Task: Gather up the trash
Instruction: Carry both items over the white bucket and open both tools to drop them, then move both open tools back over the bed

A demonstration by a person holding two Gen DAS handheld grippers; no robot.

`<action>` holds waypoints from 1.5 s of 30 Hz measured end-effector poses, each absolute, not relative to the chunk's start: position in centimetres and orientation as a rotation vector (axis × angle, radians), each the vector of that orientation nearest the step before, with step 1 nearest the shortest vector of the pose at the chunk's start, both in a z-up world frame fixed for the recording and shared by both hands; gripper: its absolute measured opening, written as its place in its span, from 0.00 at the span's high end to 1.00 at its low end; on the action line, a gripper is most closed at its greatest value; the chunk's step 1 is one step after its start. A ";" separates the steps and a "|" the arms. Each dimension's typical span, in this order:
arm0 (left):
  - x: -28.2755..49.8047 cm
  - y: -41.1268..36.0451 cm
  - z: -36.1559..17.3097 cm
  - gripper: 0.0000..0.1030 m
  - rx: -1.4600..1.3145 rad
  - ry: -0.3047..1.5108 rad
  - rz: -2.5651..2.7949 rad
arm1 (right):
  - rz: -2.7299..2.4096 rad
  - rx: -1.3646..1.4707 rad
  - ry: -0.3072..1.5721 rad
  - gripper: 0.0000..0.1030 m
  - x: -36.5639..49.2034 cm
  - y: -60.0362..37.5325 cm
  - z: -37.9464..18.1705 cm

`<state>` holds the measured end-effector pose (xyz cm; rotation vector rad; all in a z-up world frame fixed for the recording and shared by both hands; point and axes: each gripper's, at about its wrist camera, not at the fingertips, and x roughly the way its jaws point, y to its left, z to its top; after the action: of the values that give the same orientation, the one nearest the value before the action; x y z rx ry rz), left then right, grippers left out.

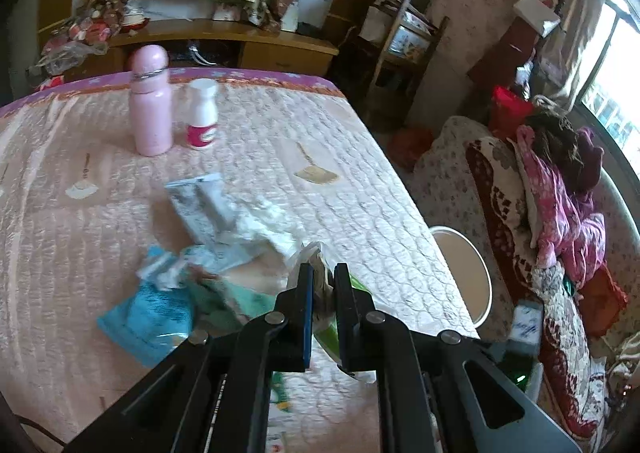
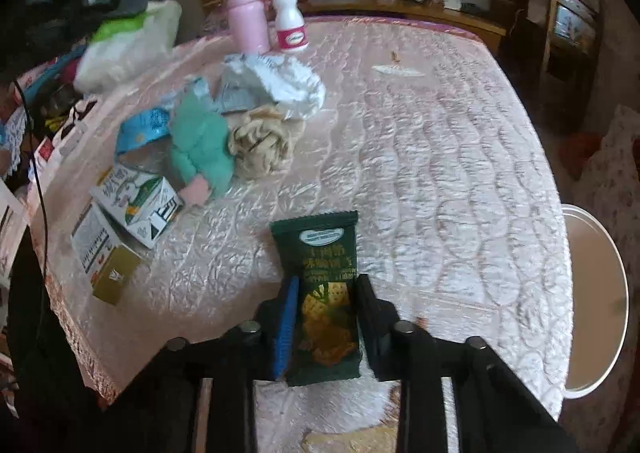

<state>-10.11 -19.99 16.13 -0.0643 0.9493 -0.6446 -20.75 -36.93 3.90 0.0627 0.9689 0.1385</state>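
Collecting trash from a quilted table [image 2: 440, 133], part-way. The left gripper [image 1: 324, 285] is clenched on a crumpled wrapper [image 1: 320, 273], clear at its top and green lower down, pinched between the two jaws and carried above the table's near edge. The right gripper [image 2: 326, 317] straddles a dark green cracker packet [image 2: 326, 293] lying flat at the near edge; whether its pads already press the packet's sides cannot be told from the right wrist view, so this pickup is judged under way, not complete. Left on the table in a loose heap: a white wrapper [image 2: 280, 81], a teal cloth [image 2: 200, 141], a tan wad [image 2: 262, 145], a blue pouch [image 2: 140, 129] and two cartons [image 2: 136, 201], the upper leaning on the lower by the left edge. A pink flask [image 2: 246, 17] and a white bottle [image 2: 291, 29] stand upright at the far side, apparently not trash. A round white-rimmed bin [image 2: 596, 293] sits just beside the table on the right; its visible interior looks bare. Judged stage: early, most pieces still to be gathered.
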 end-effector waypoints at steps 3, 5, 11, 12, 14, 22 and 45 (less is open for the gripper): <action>-10.8 -22.8 16.1 0.90 -0.045 0.954 -0.681 | 0.095 0.099 0.920 0.76 -21.8 -39.2 5.2; -11.2 -25.0 15.9 0.90 -0.034 0.959 -0.705 | 0.041 0.127 0.888 0.76 -22.6 -41.5 6.1; -12.6 -33.2 15.0 0.90 0.016 0.981 -0.771 | -0.185 0.244 0.848 0.76 -25.3 -50.2 6.8; -12.8 -34.5 14.8 0.90 0.022 0.986 -0.779 | -0.204 0.264 0.846 0.76 -25.4 -51.2 6.8; -13.2 -37.6 14.1 0.90 0.034 1.002 -0.802 | -0.273 0.322 0.853 0.76 -25.9 -54.4 6.2; -13.0 -45.3 11.0 0.89 0.047 1.013 -0.782 | -0.410 0.413 0.857 0.75 -26.2 -60.9 4.0; -14.2 -39.8 11.7 0.42 0.046 0.931 -0.670 | -0.434 0.416 0.820 0.20 -27.7 -59.4 3.0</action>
<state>-14.20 -39.84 11.75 0.0457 0.9311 -0.6696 -27.71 -59.43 2.98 0.4163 0.8200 -0.4337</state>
